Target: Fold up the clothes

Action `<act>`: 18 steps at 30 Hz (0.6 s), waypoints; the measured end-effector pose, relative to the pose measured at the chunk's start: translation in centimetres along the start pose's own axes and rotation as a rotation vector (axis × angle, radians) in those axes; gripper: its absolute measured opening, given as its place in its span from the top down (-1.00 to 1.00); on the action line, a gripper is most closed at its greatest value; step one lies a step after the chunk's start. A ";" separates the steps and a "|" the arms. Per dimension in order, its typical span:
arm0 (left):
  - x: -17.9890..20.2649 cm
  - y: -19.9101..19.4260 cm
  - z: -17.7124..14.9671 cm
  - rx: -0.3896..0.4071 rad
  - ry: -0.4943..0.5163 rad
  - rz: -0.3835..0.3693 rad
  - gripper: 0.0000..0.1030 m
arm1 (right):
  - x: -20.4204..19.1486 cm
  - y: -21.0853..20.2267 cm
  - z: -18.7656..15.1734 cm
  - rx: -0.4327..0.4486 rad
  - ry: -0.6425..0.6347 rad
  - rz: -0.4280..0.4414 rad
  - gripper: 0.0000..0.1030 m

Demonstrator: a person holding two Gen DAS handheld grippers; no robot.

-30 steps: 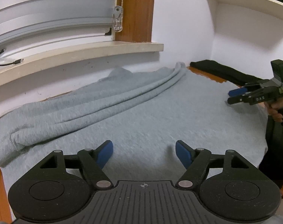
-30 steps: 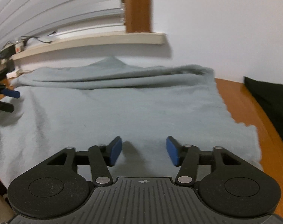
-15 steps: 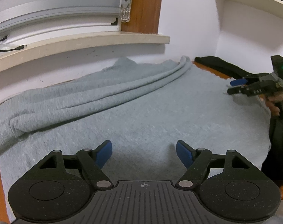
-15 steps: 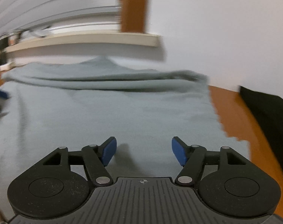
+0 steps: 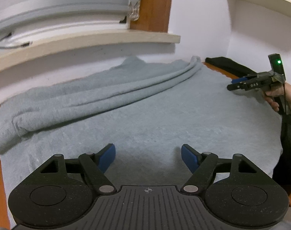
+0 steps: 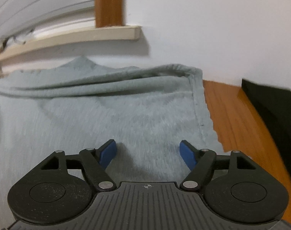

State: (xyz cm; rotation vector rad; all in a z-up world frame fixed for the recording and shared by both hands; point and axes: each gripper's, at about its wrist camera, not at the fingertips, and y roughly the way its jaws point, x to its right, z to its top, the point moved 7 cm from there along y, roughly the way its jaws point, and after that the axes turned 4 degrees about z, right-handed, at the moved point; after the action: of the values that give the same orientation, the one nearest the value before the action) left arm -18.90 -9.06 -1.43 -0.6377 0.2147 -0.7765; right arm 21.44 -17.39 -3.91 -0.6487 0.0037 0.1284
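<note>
Rightward went my right gripper (image 6: 147,151), jaws just opening, empty; sweater (image 6: 110,118) edge lies right. Left gripper (image 5: 148,156) gapes empty.

We are seeing a light grey fleecy garment (image 5: 164,118) lying spread flat on the wooden table (image 6: 231,115), its far edge bunching into long rolled folds against the white wall under the windowsill (image 5: 87,42), right hem sitting near the table's bare strip.

Motion blur smears the whole right wrist view; the black folded cloth (image 6: 275,111) runs off its right edge, small clutter on the pale windowsill (image 6: 68,36) unreadable.
</note>
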 end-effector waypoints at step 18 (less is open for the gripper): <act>-4.7 4.7 3.5 -0.028 0.068 0.076 -0.56 | 2.1 6.9 5.2 0.022 0.020 -0.016 -0.40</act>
State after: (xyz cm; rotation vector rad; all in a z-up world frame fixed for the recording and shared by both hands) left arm -18.06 -1.57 -1.78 -0.6268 0.3108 -0.7241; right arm 22.54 -8.59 -4.06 -0.6280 0.0191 0.1064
